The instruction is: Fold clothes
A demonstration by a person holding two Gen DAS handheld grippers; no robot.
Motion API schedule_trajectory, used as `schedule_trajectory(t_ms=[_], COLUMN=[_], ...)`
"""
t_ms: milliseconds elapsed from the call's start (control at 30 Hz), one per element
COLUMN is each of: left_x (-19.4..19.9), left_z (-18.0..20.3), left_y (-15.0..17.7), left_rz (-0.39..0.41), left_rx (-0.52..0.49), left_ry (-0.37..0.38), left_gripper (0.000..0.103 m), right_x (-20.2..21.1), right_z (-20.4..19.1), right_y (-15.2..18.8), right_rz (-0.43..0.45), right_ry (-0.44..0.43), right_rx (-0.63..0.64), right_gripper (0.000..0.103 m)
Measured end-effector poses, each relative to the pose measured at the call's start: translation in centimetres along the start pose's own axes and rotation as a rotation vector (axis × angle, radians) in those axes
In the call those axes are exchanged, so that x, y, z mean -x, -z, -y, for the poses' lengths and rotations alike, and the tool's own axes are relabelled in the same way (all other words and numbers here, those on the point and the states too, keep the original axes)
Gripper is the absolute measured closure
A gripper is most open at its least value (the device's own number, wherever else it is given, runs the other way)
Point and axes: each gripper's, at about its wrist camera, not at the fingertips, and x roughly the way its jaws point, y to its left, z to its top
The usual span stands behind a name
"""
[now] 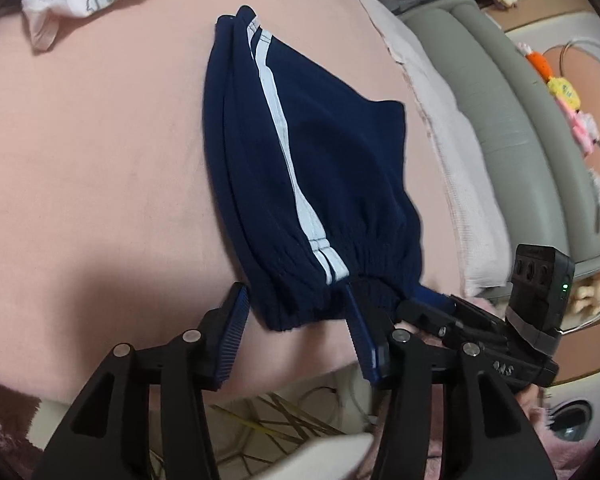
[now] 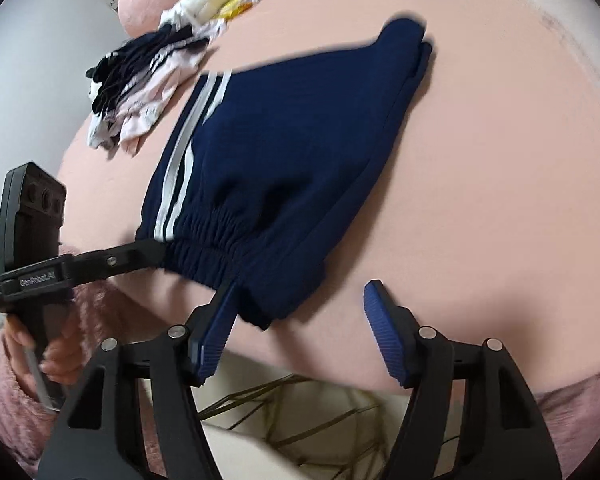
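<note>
Left wrist view: both hand-held grippers (image 1: 296, 312) (image 2: 304, 304) gape (ribbed blue pads) at folded navy shorts' (image 1: 312, 152) gathered elastic waistband.

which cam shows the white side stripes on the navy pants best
The left wrist view: the white stripes run unbroken along the navy pants, from the far end to the elastic waistband, near the frame's centre. The right wrist view shows them too, but off to the left, blurred and foreshortened.
</note>
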Motion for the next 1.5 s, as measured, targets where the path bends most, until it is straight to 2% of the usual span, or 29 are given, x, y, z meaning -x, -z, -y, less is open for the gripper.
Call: schedule_trajectory(t_ms=[67,133,200,233,267,367,433,600,833,1267,1400,1467,1500], left_x=[0.0,-0.2,0.0,0.1,0.3,1.2,1.7,2.4,3.0,4.6,4.3,4.3,4.5], left_z=[0.1,0.3,0.6,0.9,1.0,1.0,1.3,1.6,1.3,2.3,2.1,2.7,2.9], left_y=[-0.2,-0.3,-0.1,-0.1,0.0,0.6,1.3,2.4,3.0,1.8,0.8,0.2,-0.1], left_rz=[0.018,0.028,0.033,0.035,0.038,0.047,0.063,0.05,0.031,0.05,0.025,0.015,0.011], left_rx=[-0.009,-0.024,-0.055,-0.064,-0.064,-0.043,-0.041,-0.046,-0.027,-0.008,0.025,0.004,-0.007], left_ry=[0.001,-0.015,-0.049,-0.058,-0.055,-0.051,-0.083,-0.052,-0.004,0.1,0.158,0.166,0.172], left_gripper=[0.052,0.056,0.067,0.068,0.072,0.076,0.077,0.078,0.078,0.077,0.074,0.073,0.067], right_x=[-0.4,-0.9,-1.2,-1.0,-0.7,0.2,1.0,3.4,3.7,6.3,6.7,6.7,6.8], right_z=[-0.7,-1.4,-1.8,-1.8,-1.9,-1.7,-2.3,-3.8,-3.2,-3.8,-3.7,-3.5,-3.3], right_y=[-0.1,-0.3,-0.2,-0.1,-0.1,0.0,0.3,1.1,1.8,0.8,-0.3,-0.9,-1.2], right_rz=[0.022,0.035,0.046,0.045,0.042,0.032,0.023,0.046,0.017,0.051,0.055,0.048,0.045], right_ry=[0.015,0.032,0.061,0.057,0.04,0.033,0.039,0.119,0.091,0.064,0.049,0.03,0.014], right_rx=[0.043,0.098,0.136,0.14,0.135,0.121,0.163,0.251,0.216,0.204,0.198,0.18,0.171], right_gripper=[0.032,0.034,0.045,0.052,0.064,0.07,0.071,0.073,0.073,0.073,0.073,0.073,0.073])
